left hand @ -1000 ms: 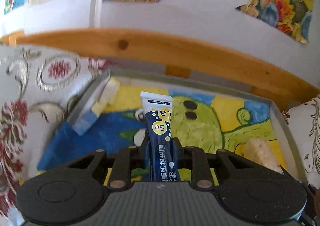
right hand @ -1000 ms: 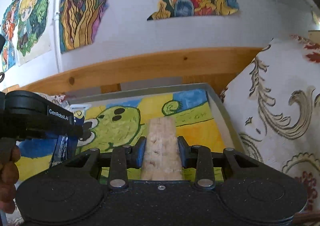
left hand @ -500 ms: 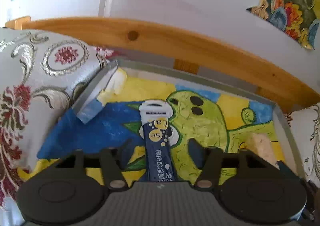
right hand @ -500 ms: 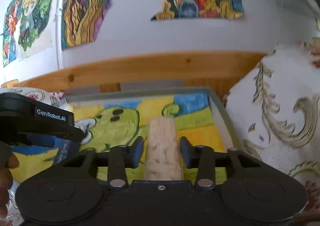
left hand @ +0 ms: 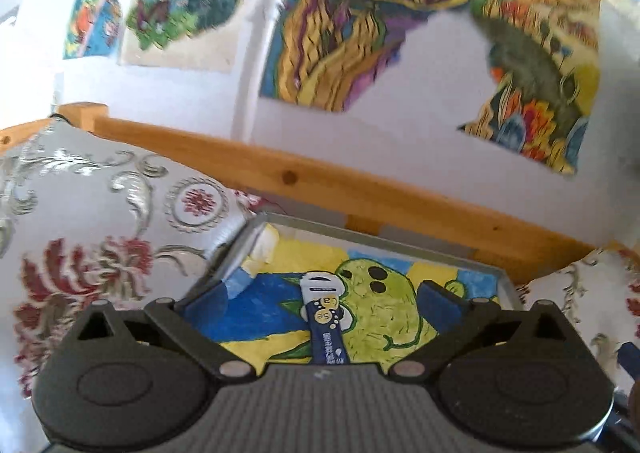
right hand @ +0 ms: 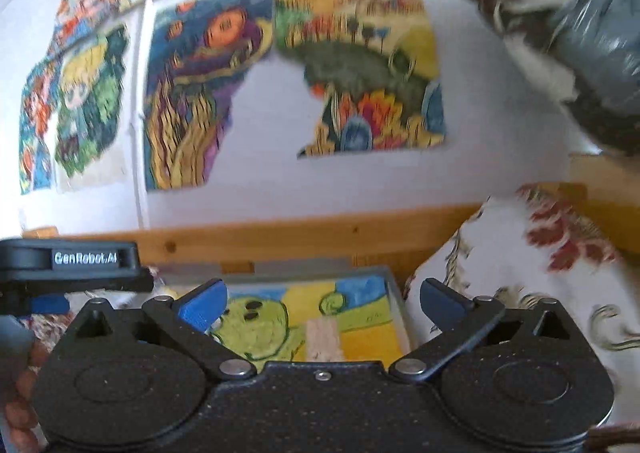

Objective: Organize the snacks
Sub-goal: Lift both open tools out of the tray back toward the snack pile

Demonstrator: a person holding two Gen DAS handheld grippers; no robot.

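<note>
— The blue snack stick (left hand: 326, 327) lies in the tray (left hand: 400, 241), low centre; left gripper (left hand: 322, 307) spread wide above it.

— Right gripper (right hand: 322, 303) gapes too, the pale wafer bar (right hand: 323, 337) lying loose below. Only that view shows it.

— A careless swing could knock either crooked.

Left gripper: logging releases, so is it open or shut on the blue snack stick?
Open: left gripper jaws stand wide apart; the blue snack stick lies free on the tray.
</note>
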